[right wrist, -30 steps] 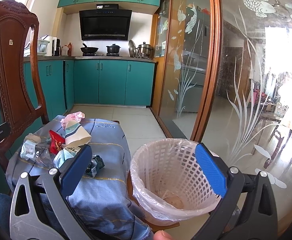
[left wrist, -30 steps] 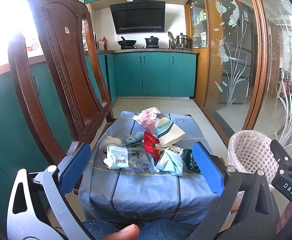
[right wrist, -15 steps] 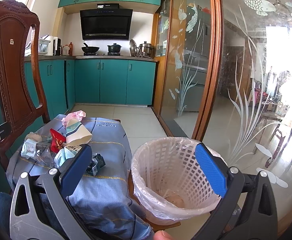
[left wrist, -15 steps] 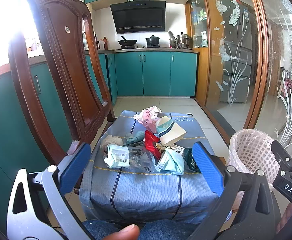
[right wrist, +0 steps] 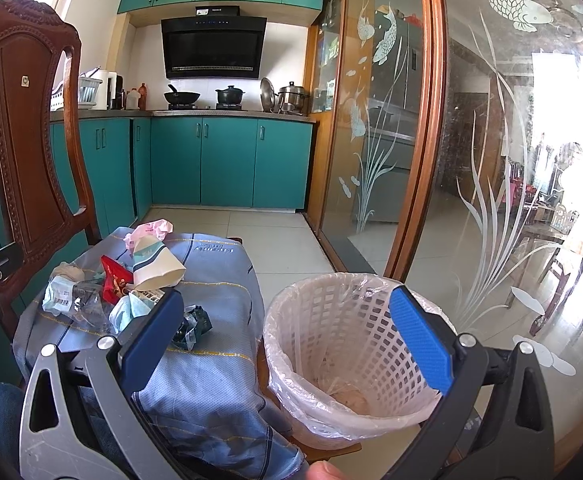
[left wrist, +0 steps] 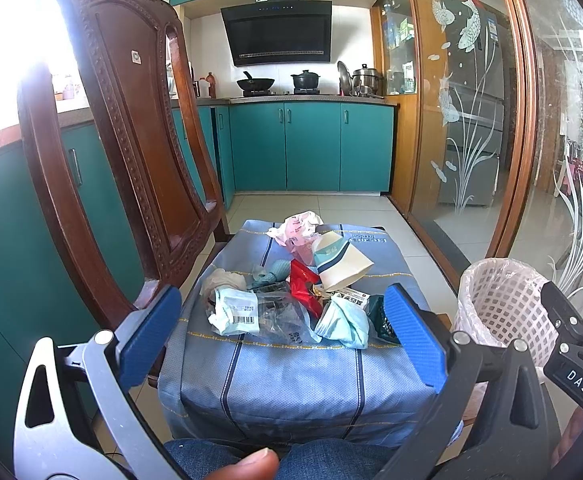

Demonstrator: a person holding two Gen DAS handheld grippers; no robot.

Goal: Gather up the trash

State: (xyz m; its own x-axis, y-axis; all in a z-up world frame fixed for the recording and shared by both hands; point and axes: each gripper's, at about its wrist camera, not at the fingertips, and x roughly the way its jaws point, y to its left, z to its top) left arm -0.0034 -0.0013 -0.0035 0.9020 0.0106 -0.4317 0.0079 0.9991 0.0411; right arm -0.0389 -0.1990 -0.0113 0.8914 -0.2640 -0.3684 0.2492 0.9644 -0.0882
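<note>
The left gripper (left wrist: 281, 336) was spread wide, jaws empty, held above the near edge of a blue cloth-covered surface (left wrist: 291, 376) with its fingers framing the trash pile (left wrist: 291, 292). The right gripper (right wrist: 287, 336) was likewise wide open and held nothing; its left finger (right wrist: 151, 336) overlapped the near right part of the pile in view, and its right finger (right wrist: 419, 340) lay over the rim of the waste basket (right wrist: 331, 320). The pile sat on the cloth: a paper cup (left wrist: 341, 260) on its side near the middle, a crumpled pink wrapper (left wrist: 297, 228) behind it, a red packet (left wrist: 303, 284) just left of the cup, a pale green wrapper with a barcode (left wrist: 233, 312) at the near left, clear plastic film (left wrist: 279, 316) beside that, a light blue face mask (left wrist: 345, 320) at the near right, and a dark green wrapper (right wrist: 195, 320) at the right edge. The basket, white lattice lined with a clear bag, stood on the floor just right of the cloth-covered surface, with some pale material at its bottom. A carved wooden chair (left wrist: 123, 140) stood left of the surface. Teal cabinets (left wrist: 311, 148) ran along the far wall. A thumb tip (left wrist: 247, 466) showed at the bottom edge of the left view.
</note>
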